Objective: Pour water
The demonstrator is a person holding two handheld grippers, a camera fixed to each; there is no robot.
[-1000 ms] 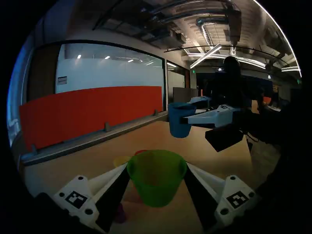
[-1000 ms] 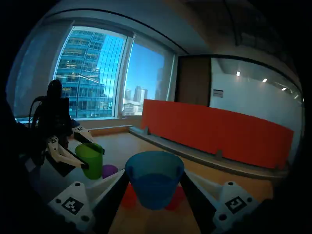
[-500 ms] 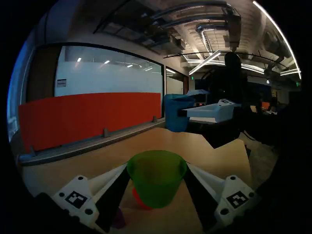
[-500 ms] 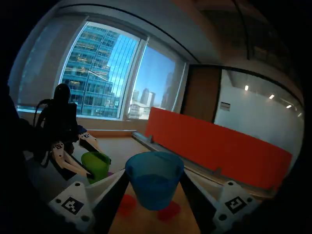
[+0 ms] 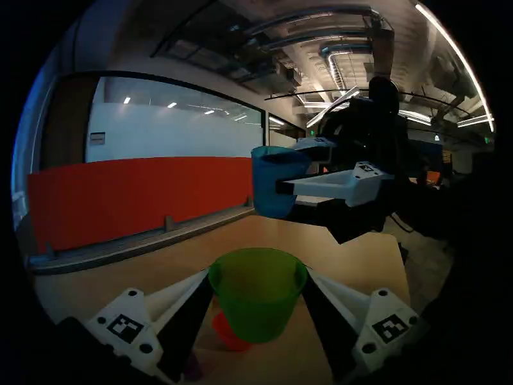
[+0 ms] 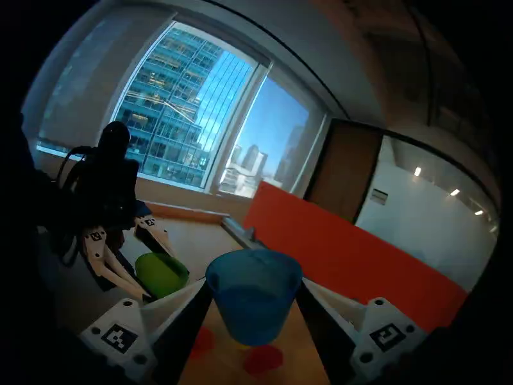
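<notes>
Below you lies the pale wooden surface (image 5: 359, 253), with a long orange partition wall (image 5: 128, 192) along its far edge. Your left gripper (image 5: 258, 279) pinches the translucent green plastic cup (image 5: 258, 308) from both sides and holds it upright above the surface, its mouth open and, as far as can be seen, empty. Your right gripper (image 6: 254, 289) clamps the translucent blue plastic cup (image 6: 253, 308) the same way. This cup is close to upright, and the darker band low inside it looks like the water (image 6: 247, 317).

From the left gripper view, the blue cup hangs higher than the green one and a little beyond it, apart from it. So I judge you are lining up and the pour has not begun.

Next, bring the blue rim over the green mouth, then tip slowly and hold the green cup level. A small red cup (image 5: 224, 330) sits on the surface beneath, so keep any spill off it.
</notes>
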